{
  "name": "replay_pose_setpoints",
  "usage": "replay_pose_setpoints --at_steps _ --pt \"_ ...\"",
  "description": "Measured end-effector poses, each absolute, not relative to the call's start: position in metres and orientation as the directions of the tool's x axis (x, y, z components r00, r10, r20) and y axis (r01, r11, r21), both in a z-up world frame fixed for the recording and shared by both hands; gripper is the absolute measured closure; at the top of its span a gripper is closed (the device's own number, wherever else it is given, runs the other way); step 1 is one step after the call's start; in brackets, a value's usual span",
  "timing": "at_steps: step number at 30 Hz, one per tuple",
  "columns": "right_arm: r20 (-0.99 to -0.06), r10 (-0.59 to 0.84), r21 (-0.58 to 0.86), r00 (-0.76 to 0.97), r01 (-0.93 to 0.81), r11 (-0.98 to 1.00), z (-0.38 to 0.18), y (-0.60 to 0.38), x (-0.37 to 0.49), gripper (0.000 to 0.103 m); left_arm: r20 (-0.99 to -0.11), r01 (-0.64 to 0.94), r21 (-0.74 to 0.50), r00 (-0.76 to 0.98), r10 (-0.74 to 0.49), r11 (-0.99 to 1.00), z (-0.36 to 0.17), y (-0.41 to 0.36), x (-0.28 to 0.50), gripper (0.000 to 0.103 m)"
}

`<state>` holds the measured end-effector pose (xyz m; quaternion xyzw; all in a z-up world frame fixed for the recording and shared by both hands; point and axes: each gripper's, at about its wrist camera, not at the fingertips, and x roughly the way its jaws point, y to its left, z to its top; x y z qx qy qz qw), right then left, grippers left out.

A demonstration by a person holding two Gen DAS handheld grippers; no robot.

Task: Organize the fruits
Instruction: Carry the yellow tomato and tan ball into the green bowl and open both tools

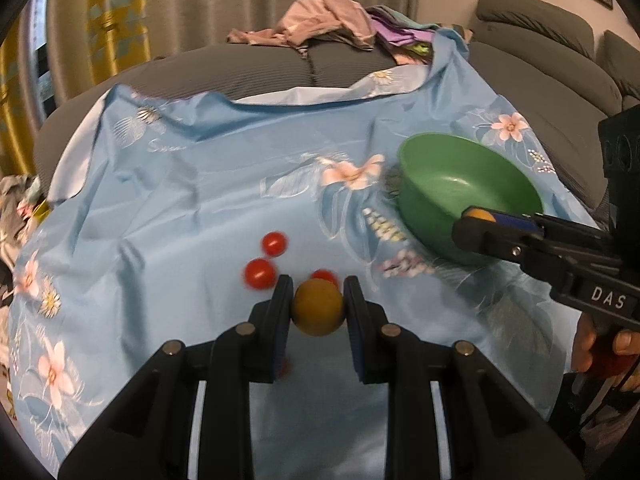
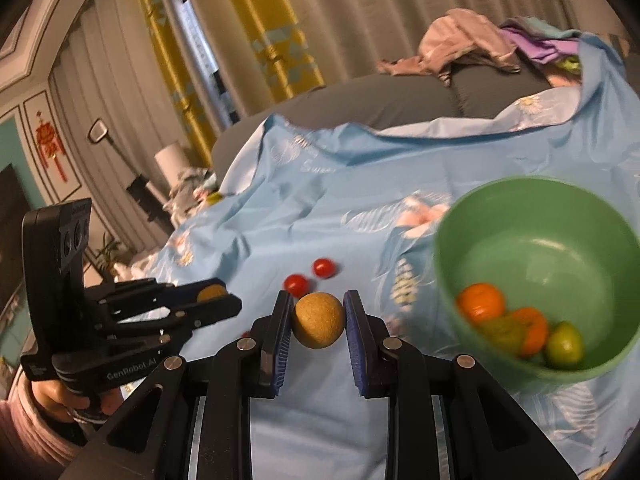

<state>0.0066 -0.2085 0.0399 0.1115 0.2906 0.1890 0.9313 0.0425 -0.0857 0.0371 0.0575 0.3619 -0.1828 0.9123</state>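
Each hand carries a small tan-yellow round fruit toward the green bowl (image 2: 452, 240), which sits at the right on a blue floral cloth (image 1: 200, 200) and already holds orange and green fruits (image 2: 520, 328). The left gripper (image 1: 318, 306) is clenched on its fruit (image 1: 318, 308); the right gripper (image 2: 318, 320) likewise grasps its own (image 2: 318, 320). Red cherry tomatoes (image 1: 260, 273) lie left of the bowl. Best to bring each fruit low over the rim before releasing, one hand at a time, so neither bounces out.
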Motion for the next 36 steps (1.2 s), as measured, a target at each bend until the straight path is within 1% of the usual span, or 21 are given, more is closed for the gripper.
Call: replay_pose_setpoints --at_steps 8,11,13,16,21,26,31,36 --pt "-0.465 0.353 0.338 0.812 -0.206 0.918 0.051 -0.251 0.014 0.076 -0.676 0.461 -0.067 0.631 -0.38 0.885 0.048 -0.134 0.063 0.077" --pt "-0.464 0.297 0.308 0.835 -0.162 0.937 0.059 -0.264 0.016 0.076 -0.668 0.489 -0.106 0.61 -0.426 0.866 0.054 -0.149 0.071 0.077" --pt "-0.452 0.286 0.308 0.845 -0.153 0.939 0.061 -0.273 0.016 0.076 -0.665 0.499 -0.111 0.605 -0.437 0.859 0.057 -0.16 0.078 0.077" --pt "-0.442 0.25 0.305 0.862 -0.118 0.945 0.061 -0.285 0.015 0.076 -0.656 0.506 -0.097 0.615 -0.437 0.857 0.063 -0.176 0.084 0.077" --pt "-0.461 0.155 0.251 0.874 -0.039 0.967 0.054 -0.299 0.015 0.076 -0.649 0.52 -0.1 0.612 -0.452 0.849 0.068 -0.204 0.094 0.077" --pt "-0.467 0.104 0.224 0.878 0.003 0.975 0.049 -0.313 0.012 0.076 -0.684 0.526 -0.08 0.588 -0.43 0.847 0.059 -0.23 0.101 0.077" --pt "-0.48 0.085 0.226 0.873 0.029 0.974 0.045 -0.321 0.012 0.076 -0.717 0.525 -0.039 0.578 -0.39 0.85 0.05 -0.242 0.103 0.076" --pt "-0.472 0.103 0.244 0.875 0.018 0.97 0.045 -0.325 0.01 0.076 -0.728 0.513 -0.038 0.574 -0.376 0.857 0.048 -0.243 0.105 0.076"
